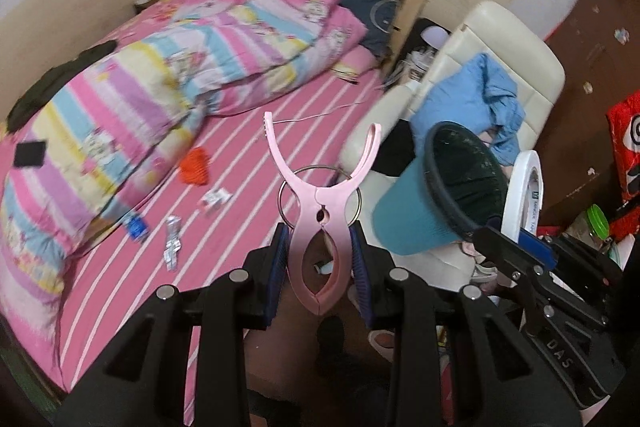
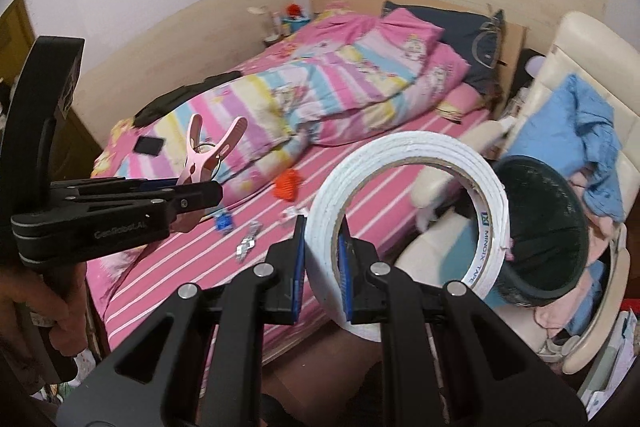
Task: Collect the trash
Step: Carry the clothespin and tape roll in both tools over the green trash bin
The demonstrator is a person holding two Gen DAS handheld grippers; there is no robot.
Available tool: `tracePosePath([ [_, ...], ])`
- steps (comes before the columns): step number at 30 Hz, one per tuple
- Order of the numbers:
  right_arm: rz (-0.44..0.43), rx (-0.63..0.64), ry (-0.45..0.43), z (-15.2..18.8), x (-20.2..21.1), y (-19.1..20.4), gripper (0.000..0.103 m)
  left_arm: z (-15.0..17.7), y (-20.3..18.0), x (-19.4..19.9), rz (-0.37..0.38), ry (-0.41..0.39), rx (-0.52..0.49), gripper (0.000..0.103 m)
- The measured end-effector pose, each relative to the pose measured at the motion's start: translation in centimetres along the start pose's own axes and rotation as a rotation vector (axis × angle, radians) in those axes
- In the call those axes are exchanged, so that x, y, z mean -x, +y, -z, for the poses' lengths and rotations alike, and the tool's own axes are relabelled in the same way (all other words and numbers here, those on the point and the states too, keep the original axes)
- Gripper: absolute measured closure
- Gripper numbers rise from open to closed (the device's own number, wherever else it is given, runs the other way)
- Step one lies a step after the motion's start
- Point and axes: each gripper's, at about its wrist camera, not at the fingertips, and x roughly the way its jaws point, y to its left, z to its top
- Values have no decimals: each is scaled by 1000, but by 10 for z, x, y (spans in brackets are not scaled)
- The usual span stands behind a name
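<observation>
A: Pink-striped sheet covers the bed (image 1: 248, 155), the largest thing in both views. What lies on it?

B: A striped quilt (image 1: 160, 67) bunched along the far side, with a dark pillow (image 1: 372, 7) at the head. On the bare sheet sit the loose scraps: an orange piece (image 1: 195, 167), a white wrapper (image 1: 214, 199), a foil strip (image 1: 172, 239) and a blue packet (image 1: 135, 225), all near each other and untouched.

A: And beside the bed?

B: A cream chair (image 1: 500, 39) carrying blue cloth (image 1: 472, 95). In front of it a teal bin (image 1: 420, 211) is tilted, its dark-lined mouth facing the cameras.

A: State of the left gripper (image 1: 320, 259)?

B: Its pads are closed on the handle end of a pink peg (image 1: 320, 211), squeezing it so the peg's forked tips spread apart above the sheet. A metal ring (image 1: 320, 193) passes through the peg's hinge. The right-wrist view shows the same peg (image 2: 208, 155) from the side, held over the bed's near edge.

A: And the right gripper (image 2: 322, 267)?

B: It is clamped on the wall of a white tape roll (image 2: 404, 211), one finger (image 2: 343, 267) inside the core and the other outside. The roll stands on edge, just beside the bin's (image 2: 544, 227) mouth; whether they touch cannot be told.
</observation>
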Motion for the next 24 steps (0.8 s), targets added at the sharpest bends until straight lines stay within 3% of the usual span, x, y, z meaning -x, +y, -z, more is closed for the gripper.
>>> tracePosePath([
  [12,81,-154,38,-3,-22,-145,88,-57,-120,-93,80,100,-140,73],
  [24,124,-247,120,3,-62,-250,88,-83,-199,-166,141,191,-204,73],
])
